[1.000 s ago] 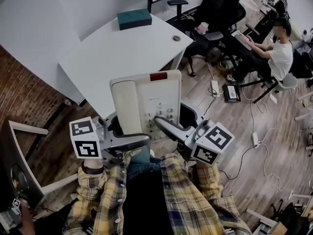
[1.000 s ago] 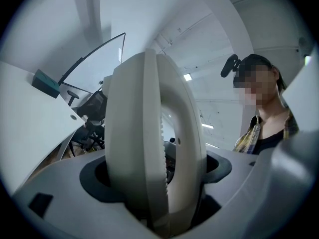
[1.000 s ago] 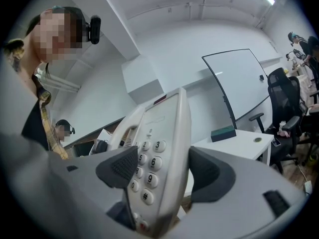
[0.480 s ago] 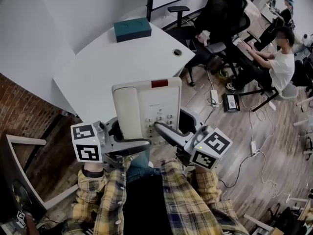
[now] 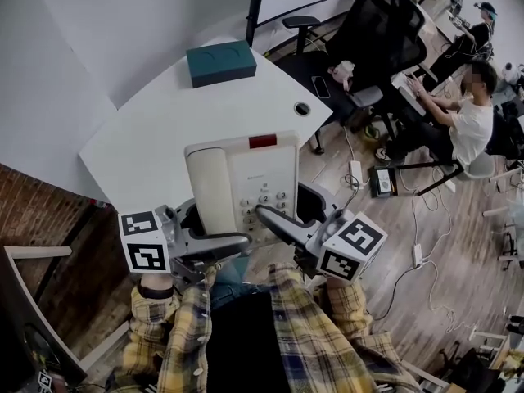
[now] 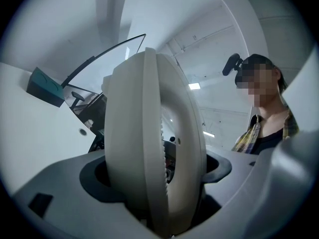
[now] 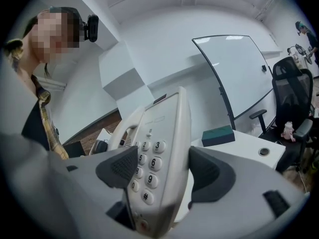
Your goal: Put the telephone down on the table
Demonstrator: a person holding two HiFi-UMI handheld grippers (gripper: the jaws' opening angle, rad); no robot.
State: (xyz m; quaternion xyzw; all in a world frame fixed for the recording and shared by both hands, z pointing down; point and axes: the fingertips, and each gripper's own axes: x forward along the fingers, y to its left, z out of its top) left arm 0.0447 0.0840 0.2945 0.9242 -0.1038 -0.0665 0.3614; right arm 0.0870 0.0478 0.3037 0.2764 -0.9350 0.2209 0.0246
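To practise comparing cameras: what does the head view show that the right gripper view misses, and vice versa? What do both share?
Head view only: both marker cubes. Right gripper view only: readable keypad digits and the head-mounted camera. Both: the right tool gripping the telephone, the teal box on the white table.

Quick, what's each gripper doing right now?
Left gripper: shut on the telephone, handset side.
Right gripper: shut on the telephone, keypad side.
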